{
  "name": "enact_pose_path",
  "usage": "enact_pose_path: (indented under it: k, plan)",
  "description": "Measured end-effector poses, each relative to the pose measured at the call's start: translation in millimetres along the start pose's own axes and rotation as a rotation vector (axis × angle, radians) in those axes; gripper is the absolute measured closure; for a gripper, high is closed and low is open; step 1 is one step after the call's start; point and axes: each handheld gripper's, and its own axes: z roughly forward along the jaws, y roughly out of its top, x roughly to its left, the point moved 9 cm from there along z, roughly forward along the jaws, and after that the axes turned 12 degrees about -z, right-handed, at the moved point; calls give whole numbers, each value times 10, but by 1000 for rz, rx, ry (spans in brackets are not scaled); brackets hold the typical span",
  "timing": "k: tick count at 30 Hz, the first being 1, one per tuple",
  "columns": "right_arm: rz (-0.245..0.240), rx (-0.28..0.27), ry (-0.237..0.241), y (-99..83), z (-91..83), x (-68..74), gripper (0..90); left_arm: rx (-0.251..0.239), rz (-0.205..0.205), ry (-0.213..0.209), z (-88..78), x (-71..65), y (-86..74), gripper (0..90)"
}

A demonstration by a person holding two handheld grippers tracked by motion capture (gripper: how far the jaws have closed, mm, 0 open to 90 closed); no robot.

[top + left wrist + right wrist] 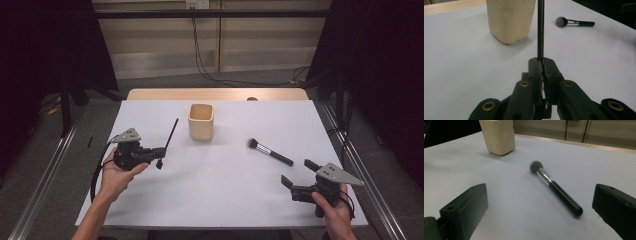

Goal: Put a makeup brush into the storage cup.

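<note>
My left gripper [161, 154] is shut on a thin black stick-like brush handle [171, 134], lifted over the table's left side; the handle [540, 30] rises straight up from between the closed jaws. A cream square cup [201, 121] stands upright at the middle back, and the cup [510, 18] is just ahead of the left jaws. A black makeup brush [270, 152] with a silver ferrule lies flat on the right. My right gripper [299, 172] is open near the front right corner, and the brush [555, 187] lies on the table ahead of and between its wide-apart jaws, untouched.
The white table top [220, 190] has a wooden strip along its far edge. Cables hang on the wall behind, and metal rails run along the floor on both sides.
</note>
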Motion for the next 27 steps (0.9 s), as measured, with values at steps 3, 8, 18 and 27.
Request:
enact_pose_path:
  k: [3, 8, 18, 27]
  plan:
    - [-4, -1, 3, 1, 1, 1, 3, 5, -25, -19, 11, -29, -58, 859]
    - [-9, -4, 11, 8, 3, 16, 3, 9, -8, -41, 40, -114, -87, 859]
    - [-27, -17, 44, 41, 14, 62, 2, 22, 26, -102, 124, -316, -83, 859]
    - [-29, -34, 93, 78, 36, 140, 8, 53, 46, -138, 175, -481, -100, 859]
